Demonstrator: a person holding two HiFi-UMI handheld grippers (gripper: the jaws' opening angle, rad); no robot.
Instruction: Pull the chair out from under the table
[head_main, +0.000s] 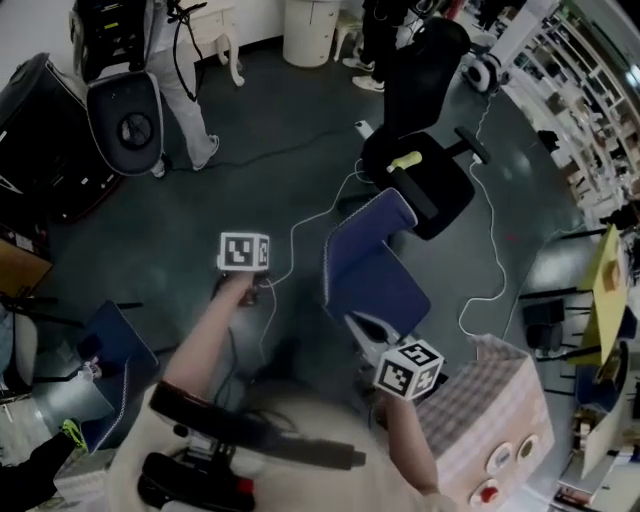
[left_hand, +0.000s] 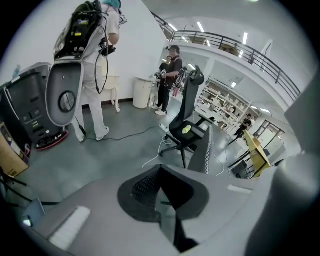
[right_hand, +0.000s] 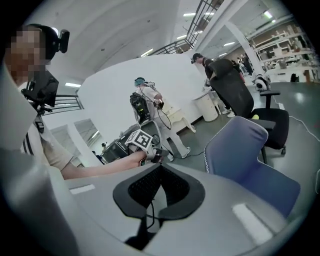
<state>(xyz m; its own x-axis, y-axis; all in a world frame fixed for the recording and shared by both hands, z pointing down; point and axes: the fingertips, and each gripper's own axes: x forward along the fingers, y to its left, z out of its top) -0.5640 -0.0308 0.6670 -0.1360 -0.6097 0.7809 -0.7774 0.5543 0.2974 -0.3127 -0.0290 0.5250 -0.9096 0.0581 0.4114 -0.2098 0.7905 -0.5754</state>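
**Blue chair stands out on the floor; both claws pressed together**

We see the blue chair (head_main: 372, 272) standing on the dark floor (head_main: 300, 120), out in the open and just beside the left edge of the checked-cloth worktop (head_main: 495, 405), not under it. Its backrest, edged with white stitching, is turned toward the black office chair (head_main: 432, 178) behind it, and we cannot tell whether the two touch; a yellow-green object (head_main: 405, 160) lies on the black seat.

The left claw (left_hand: 161, 171) is pressed together with nothing between its pads; in the head view it hangs over bare floor to the left of the blue chair, apart from it; its own view looks past the blue backrest, seen edge-on, to the black office chair.

The right claw (right_hand: 160, 168) also looks pressed together, pinching nothing; in the head view it is near the blue chair's front corner and the near-left corner of the worktop; its own view has the blue backrest at the right.

A person in white trousers (head_main: 185, 95) stands at the far left of the floor; shelving (head_main: 570, 90) lines the upper right.
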